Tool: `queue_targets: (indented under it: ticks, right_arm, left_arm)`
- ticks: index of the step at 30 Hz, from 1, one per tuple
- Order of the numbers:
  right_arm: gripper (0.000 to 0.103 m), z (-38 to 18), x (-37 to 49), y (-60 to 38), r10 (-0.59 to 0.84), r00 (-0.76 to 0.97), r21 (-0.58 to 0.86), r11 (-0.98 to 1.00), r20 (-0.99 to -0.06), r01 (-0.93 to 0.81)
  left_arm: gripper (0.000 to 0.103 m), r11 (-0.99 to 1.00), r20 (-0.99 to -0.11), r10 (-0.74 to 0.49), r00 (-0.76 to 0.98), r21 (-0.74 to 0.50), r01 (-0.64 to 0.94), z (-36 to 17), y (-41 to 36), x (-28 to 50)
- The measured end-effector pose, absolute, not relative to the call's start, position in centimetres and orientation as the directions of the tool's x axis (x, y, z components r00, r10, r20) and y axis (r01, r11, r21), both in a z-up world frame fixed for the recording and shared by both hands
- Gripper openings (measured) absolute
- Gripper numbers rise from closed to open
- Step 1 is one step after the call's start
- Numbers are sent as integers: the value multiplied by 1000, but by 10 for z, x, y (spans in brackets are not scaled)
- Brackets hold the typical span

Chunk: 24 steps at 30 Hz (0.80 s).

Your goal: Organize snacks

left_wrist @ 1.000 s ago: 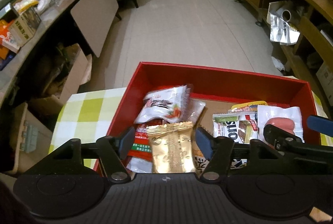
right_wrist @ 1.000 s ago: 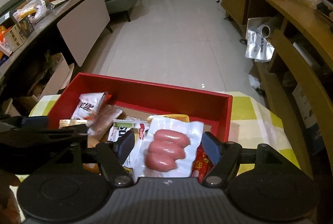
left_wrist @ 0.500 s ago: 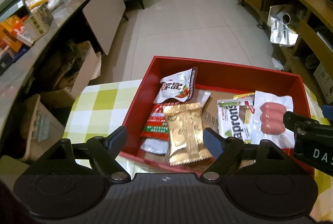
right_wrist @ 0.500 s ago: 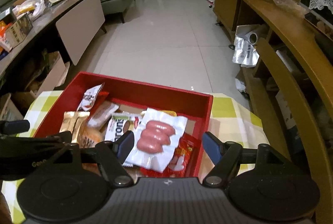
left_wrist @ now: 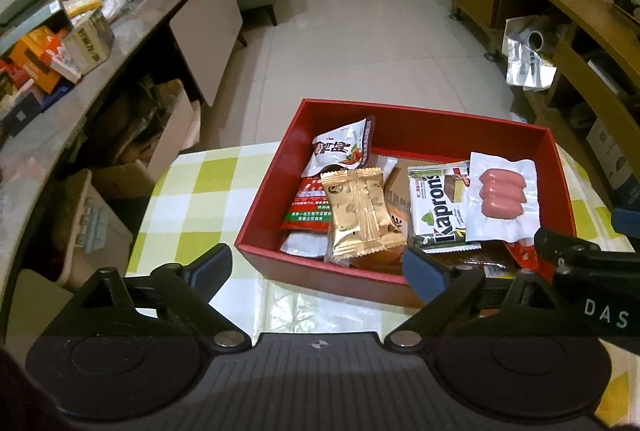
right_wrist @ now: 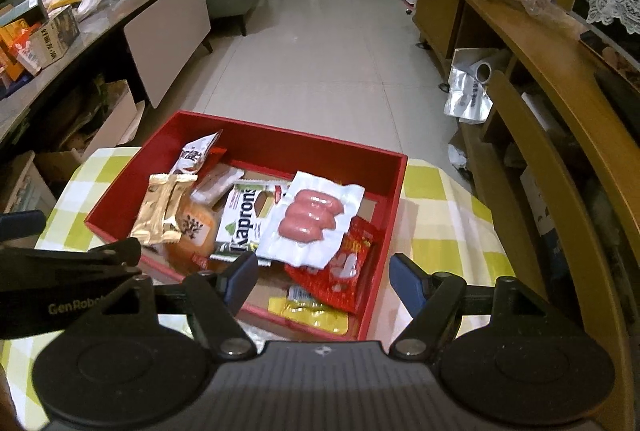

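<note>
Gaping left gripper (left_wrist: 318, 267) just widened, empty

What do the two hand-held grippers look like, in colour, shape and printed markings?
The left gripper and the right gripper look alike: matte black plastic, a ribbed base with two round discs, angled linkage arms with silver pivot screws, and blue finger pads. White lettering reads "DAS" on the right one's side and "GenRobo" on the left one's.
</note>
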State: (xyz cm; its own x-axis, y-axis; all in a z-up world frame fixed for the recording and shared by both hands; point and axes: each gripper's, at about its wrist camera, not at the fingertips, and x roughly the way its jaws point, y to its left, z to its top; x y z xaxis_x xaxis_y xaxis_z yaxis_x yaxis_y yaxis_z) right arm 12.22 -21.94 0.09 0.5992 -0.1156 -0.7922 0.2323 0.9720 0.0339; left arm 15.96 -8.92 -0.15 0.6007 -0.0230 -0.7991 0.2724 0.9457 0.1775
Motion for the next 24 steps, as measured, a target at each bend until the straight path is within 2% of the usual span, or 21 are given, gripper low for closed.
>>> queue_targets:
  ticks: [24]
  right_arm:
    - [81,7,79,-202,-112,593,26,976,-797,218]
  left_arm:
    - [101,937,-787,-19,617,202,286,2,-75,115]
